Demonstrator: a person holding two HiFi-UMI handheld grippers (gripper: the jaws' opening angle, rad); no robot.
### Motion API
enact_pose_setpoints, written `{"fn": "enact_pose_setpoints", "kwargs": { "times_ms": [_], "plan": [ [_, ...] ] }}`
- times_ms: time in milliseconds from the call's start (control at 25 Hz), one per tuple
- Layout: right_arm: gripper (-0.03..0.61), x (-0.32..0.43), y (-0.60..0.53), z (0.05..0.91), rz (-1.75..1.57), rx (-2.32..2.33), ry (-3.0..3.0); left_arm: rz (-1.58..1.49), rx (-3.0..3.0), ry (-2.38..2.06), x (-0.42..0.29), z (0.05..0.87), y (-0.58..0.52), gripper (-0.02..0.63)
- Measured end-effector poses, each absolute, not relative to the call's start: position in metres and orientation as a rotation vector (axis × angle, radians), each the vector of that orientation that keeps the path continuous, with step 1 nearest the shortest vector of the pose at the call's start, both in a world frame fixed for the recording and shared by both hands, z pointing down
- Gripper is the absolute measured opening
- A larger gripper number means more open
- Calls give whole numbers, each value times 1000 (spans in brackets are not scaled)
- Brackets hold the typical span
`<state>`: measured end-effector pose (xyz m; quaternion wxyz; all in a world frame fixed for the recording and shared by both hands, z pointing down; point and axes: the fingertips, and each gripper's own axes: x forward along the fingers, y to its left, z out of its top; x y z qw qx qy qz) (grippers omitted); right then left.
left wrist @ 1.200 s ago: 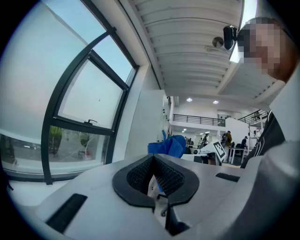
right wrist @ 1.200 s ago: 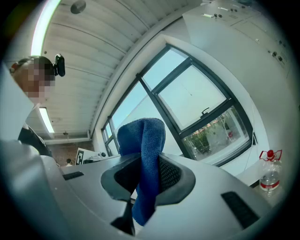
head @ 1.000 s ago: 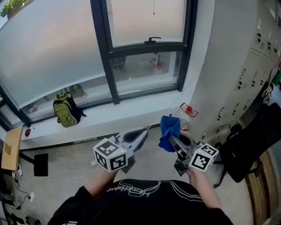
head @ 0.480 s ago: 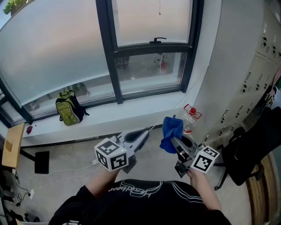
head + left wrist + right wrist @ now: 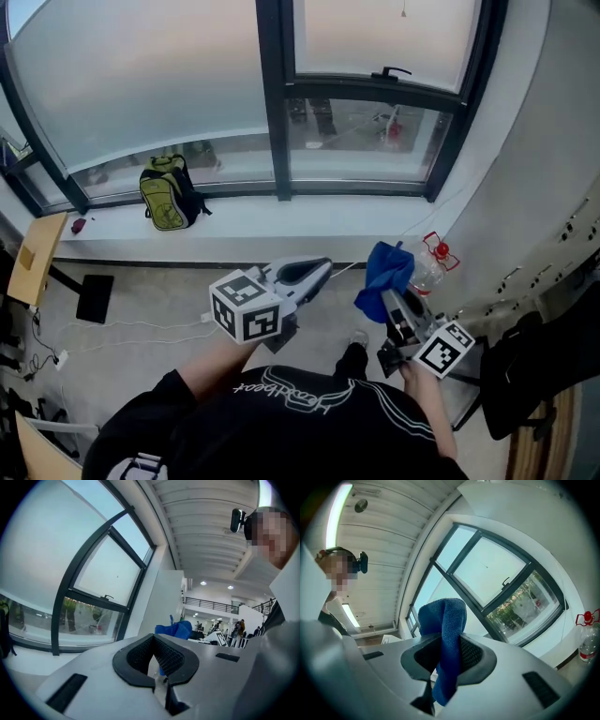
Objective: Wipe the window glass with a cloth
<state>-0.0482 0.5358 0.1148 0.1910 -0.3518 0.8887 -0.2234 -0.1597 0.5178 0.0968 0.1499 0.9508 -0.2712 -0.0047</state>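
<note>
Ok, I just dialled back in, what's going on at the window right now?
A person holds a gripper in each hand, facing the window glass. The right gripper is shut on a blue cloth, which bunches up past its jaws. The left gripper has its jaws together with nothing between them. Both are held low, apart from the glass, so wiping has not begun. A green backpack sits on the sill.

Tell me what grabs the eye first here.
A bright blue cloth stands out, clamped in the right gripper, low right in the head view. Behind it runs the big dark-framed window, with a green backpack on the sill at left.
</note>
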Motion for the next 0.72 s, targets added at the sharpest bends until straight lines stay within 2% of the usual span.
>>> {"fn": "enact_pose_setpoints", "kwargs": {
  "times_ms": [320,720],
  "plan": [
    [63,-2,350,144,-691,-926,2536,-60,2678,-907,-116,117,347,6],
    [63,38,147,174,-671,-975,2645,39,2549,-1113,-74,160,147,6]
  ]
}}
